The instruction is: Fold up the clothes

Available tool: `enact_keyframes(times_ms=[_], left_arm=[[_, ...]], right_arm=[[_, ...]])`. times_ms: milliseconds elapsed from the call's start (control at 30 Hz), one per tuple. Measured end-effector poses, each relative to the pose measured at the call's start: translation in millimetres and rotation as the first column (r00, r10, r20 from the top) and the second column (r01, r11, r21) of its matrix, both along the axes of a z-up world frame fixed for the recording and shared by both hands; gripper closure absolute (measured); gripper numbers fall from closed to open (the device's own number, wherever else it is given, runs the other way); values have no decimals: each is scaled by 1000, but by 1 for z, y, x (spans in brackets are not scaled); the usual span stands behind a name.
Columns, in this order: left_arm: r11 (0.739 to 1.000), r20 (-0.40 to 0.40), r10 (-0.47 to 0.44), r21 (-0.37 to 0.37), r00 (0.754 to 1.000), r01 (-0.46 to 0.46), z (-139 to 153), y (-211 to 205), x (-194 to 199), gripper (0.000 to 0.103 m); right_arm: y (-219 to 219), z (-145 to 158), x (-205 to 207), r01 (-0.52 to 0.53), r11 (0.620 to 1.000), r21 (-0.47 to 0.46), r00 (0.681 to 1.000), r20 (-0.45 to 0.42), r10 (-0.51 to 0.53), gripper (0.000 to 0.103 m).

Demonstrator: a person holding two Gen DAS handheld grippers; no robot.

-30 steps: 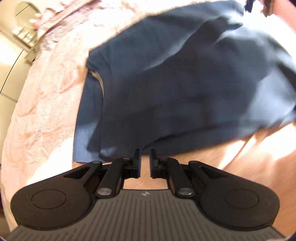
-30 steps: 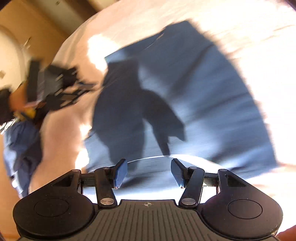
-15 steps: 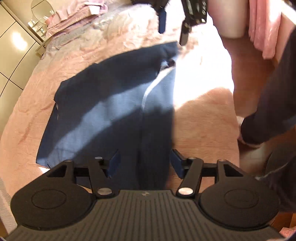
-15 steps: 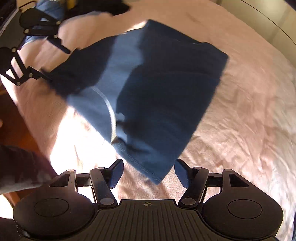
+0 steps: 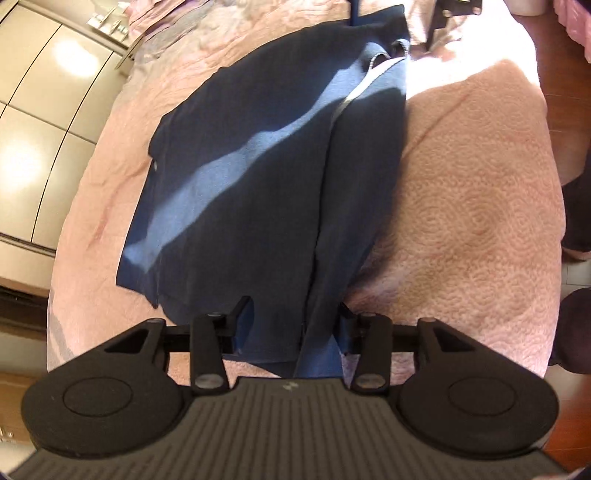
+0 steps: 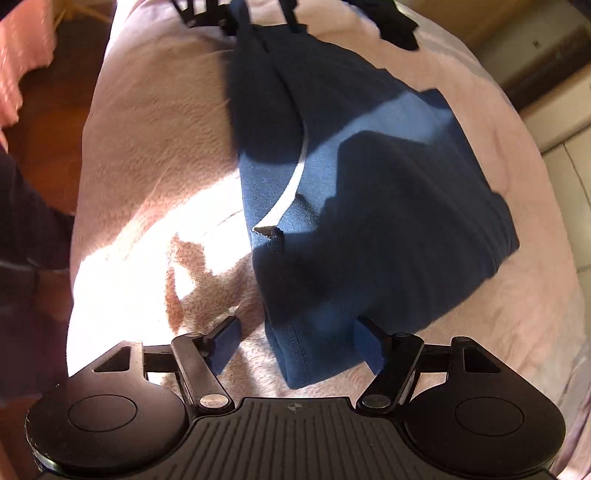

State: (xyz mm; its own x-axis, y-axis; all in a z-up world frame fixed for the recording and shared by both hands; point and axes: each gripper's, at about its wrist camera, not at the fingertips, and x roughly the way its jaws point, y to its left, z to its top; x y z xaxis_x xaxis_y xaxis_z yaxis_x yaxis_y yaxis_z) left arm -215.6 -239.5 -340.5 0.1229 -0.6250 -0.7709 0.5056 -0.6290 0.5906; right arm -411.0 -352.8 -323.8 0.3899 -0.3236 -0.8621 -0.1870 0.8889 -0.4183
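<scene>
A navy blue garment [image 5: 266, 192] lies on the pink bed cover [image 5: 472, 206], folded lengthwise with a pale seam showing along the fold. My left gripper [image 5: 293, 325] straddles its near end; the jaws are closing with cloth between them, and I see no firm pinch. My right gripper [image 6: 297, 341] sits at the opposite end, jaws opening, with the garment [image 6: 369, 206] corner between the pads and clear of the left pad. Each gripper shows at the far end of the other's view: the right gripper [image 5: 397, 14], the left gripper [image 6: 258, 18].
Pale cabinet doors [image 5: 37, 147] stand beyond the bed's left side. Wooden floor [image 6: 48, 92] and a person's dark clothing [image 5: 576, 206] border the other side. Pink cloth [image 6: 22, 55] hangs near the floor. Crumpled pink bedding [image 5: 192, 22] lies at the far end.
The left gripper, shut at the garment's edge a second ago, has opened and shifted to the folded garment's end. The right gripper has rolled and dropped to the opposite end, jaws wider.
</scene>
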Motion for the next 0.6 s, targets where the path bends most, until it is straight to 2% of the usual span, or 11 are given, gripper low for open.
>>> enact_keyframes(times_ms=[100, 167, 300, 367, 400, 433, 467, 500, 533, 600], left_arm=[[1000, -7, -1, -5, 1000, 1, -2, 0, 4, 65], [1000, -5, -6, -16, 1000, 6, -5, 2, 5, 65], [1000, -13, -6, -13, 1000, 6, -9, 1, 7, 70], [1000, -32, 6, 3, 999, -6, -4, 0, 8, 87], [1000, -44, 20, 0, 999, -20, 2, -1, 8, 91], [999, -61, 37, -11, 997, -38, 9, -3, 10, 92], [998, -81, 57, -23, 995, -59, 17, -5, 11, 93], [997, -98, 76, -28, 992, -79, 23, -8, 13, 93], [996, -108, 87, -26, 990, -91, 27, -12, 14, 94], [994, -129, 106, -15, 986, -109, 34, -19, 17, 94]], right_arm=[[-6, 3, -3, 27, 997, -75, 999, 41, -24, 33], [-10, 1, -7, 36, 995, -93, 998, 60, -31, 33], [2, -16, -9, -51, 988, -144, 997, 44, 57, 33], [-1, -17, -7, -45, 988, -149, 997, 54, 54, 33], [-4, -13, -7, -31, 989, -144, 997, 70, 41, 34], [-7, -5, -8, -19, 991, -133, 995, 90, 31, 39], [-11, 2, -9, -8, 993, -121, 994, 110, 21, 54], [-15, 10, -10, 4, 994, -109, 991, 130, 11, 64], [-18, 18, -11, 15, 995, -96, 989, 150, 0, 68], [-22, 25, -10, 25, 999, -43, 990, 142, -19, 94]])
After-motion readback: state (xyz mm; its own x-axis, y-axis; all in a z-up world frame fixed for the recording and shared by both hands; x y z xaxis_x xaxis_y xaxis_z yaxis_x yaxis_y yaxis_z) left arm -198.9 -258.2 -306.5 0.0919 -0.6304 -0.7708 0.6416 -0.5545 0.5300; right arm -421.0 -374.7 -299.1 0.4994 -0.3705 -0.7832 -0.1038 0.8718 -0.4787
